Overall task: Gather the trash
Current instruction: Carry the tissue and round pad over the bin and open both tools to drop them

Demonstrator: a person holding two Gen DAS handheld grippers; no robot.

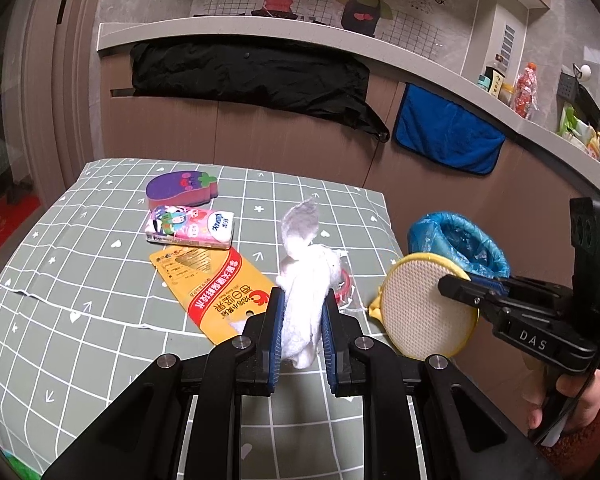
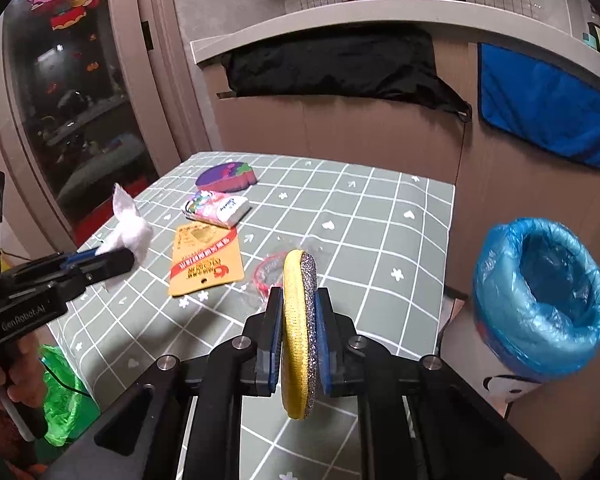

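Note:
My left gripper (image 1: 302,300) is shut on a crumpled white tissue (image 1: 306,280), held above the green checked tablecloth (image 1: 80,280); from the right wrist view the same tissue (image 2: 130,226) sticks out of that gripper (image 2: 118,258) at the left. My right gripper (image 2: 298,300) is shut on a round yellow scouring pad (image 2: 296,336) with a glittery silver face, held on edge. In the left wrist view the pad (image 1: 424,308) shows its white mesh face. A bin with a blue liner (image 2: 540,296) stands off the table's right edge.
On the cloth lie a purple eggplant-shaped sponge (image 1: 182,188), a pink tissue pack (image 1: 190,228), an orange-yellow package (image 1: 216,288) and a clear wrapper with a red ring (image 2: 268,274). A green bag (image 2: 62,396) lies below the table's left edge. Cabinets stand behind.

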